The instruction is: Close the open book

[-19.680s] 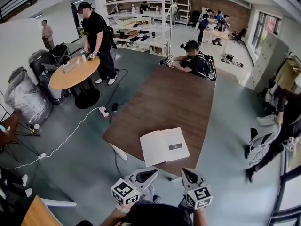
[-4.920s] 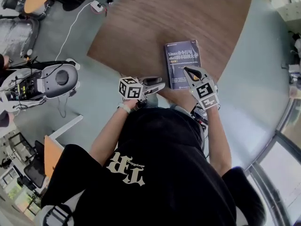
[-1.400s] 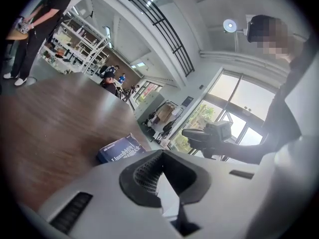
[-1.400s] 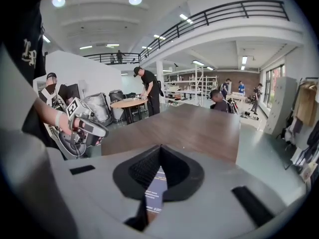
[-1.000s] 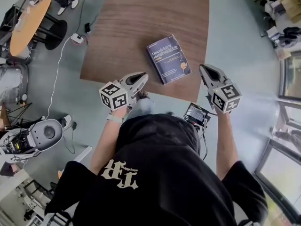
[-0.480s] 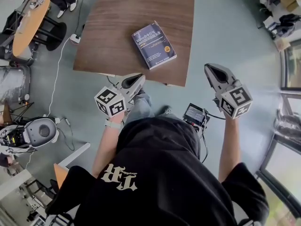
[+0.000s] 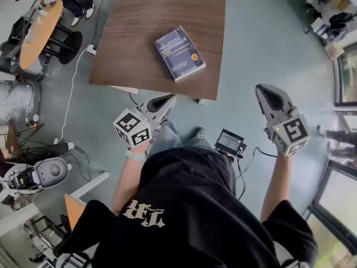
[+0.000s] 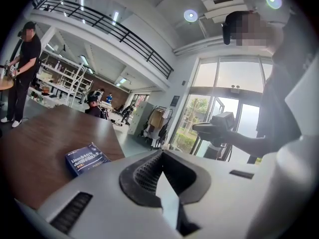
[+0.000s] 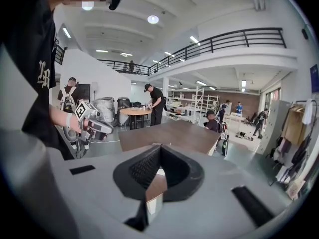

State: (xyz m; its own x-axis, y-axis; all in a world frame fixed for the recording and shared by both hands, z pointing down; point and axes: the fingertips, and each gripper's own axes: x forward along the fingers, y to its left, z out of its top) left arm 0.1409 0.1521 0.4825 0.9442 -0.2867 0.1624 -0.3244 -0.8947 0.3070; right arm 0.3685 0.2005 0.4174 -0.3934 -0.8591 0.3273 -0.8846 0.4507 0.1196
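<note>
Blue book (image 7: 179,53) closed, cover up, on desk (image 7: 145,15); nothing gripped.
The left hand-held gripper (image 7: 169,99) hangs over the floor just off the desk's near edge, jaws together, empty. The book lies near that edge, apart from both tools. The right hand-held gripper (image 7: 266,92) hangs well right of the desk, jaws together, empty.

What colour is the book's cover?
The book has a dark blue cover with pale lettering, clearest in the head view.

Am seeing table (image 7: 167,4) showing matt wood grain; book (image 7: 179,53) cover looking smooth paper; my left gripper (image 7: 170,98) showing smooth grey plastic, pads (image 8: 145,172) ribbed.
</note>
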